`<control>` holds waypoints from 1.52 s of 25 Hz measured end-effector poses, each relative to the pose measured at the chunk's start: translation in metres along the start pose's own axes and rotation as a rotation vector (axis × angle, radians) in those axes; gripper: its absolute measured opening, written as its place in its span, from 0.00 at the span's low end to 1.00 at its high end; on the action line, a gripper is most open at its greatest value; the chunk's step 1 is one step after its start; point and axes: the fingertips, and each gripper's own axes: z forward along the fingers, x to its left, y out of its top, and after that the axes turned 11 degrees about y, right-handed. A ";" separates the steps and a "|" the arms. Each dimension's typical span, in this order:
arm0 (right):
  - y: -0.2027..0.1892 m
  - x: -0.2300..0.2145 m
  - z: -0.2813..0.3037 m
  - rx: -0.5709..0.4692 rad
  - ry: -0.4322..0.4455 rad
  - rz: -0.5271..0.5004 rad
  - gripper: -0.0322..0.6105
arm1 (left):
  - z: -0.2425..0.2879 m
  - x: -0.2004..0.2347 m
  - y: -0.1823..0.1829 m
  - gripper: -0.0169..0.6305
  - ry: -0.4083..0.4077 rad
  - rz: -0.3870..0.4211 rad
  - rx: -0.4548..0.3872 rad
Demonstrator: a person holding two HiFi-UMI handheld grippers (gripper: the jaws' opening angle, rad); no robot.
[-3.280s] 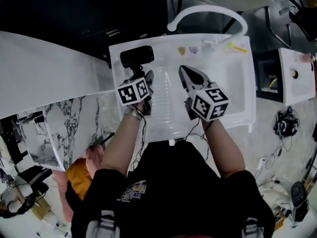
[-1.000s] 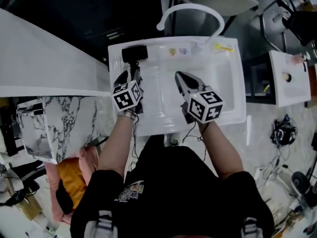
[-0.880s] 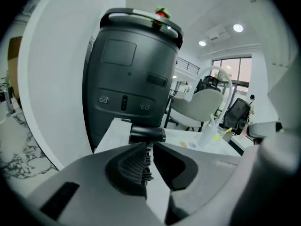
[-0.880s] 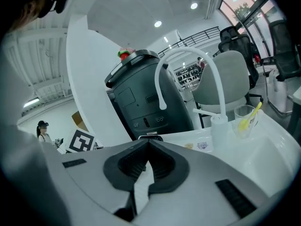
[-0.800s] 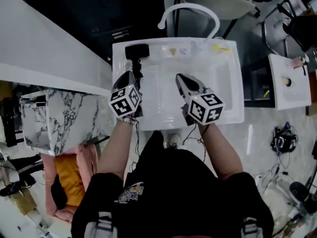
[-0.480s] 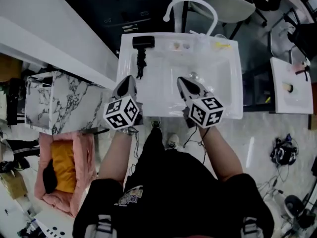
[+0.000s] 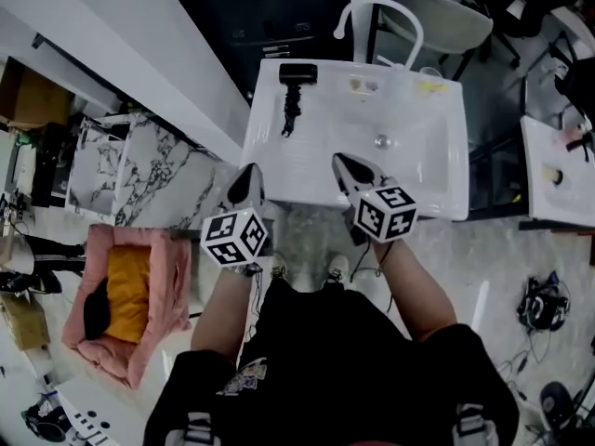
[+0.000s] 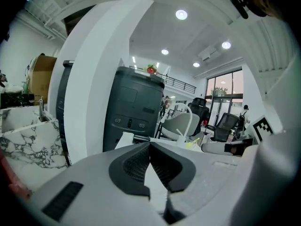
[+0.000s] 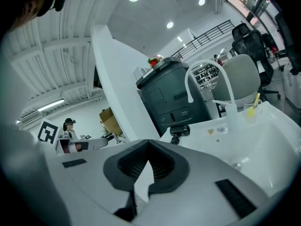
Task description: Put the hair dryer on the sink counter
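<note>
The hair dryer (image 7: pixel 297 74) lies by itself on the back left corner of the white worktop (image 7: pixel 321 89). Its cord (image 7: pixel 289 111) is bunched just in front of it, and neither jaw pair touches either one. The right gripper view shows the same thing: the black body sits on the ledge beside the curved tap (image 7: pixel 381 1), apart from the jaws. That corner looks like a sensible resting place, since it keeps the body and cord on the flat ledge and off to the side of the basin (image 7: pixel 414 161) and its drain (image 7: pixel 381 141).

The left hand-held gripper (image 7: pixel 248 171) is fully closed with nothing between its pads. It sits at the near edge of the worktop, well apart from the dryer. The right hand-held gripper (image 7: pixel 342 162) is also closed and empty, over the near edge of the basin. With nothing to carry, closed jaws are no surprise.

Judging by how things lie, the placing appears done. The cord may trail slightly toward the basin side, but at this size I cannot be sure how far it reaches.
</note>
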 end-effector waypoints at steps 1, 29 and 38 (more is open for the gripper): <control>-0.001 0.006 0.003 -0.001 0.003 -0.001 0.05 | -0.005 0.003 0.000 0.03 -0.008 0.003 -0.001; -0.064 0.136 0.046 -0.091 -0.282 -0.011 0.05 | -0.067 0.082 -0.020 0.03 -0.450 0.131 0.094; -0.069 0.149 0.045 -0.118 -0.316 -0.008 0.05 | -0.072 0.087 -0.021 0.03 -0.485 0.143 0.113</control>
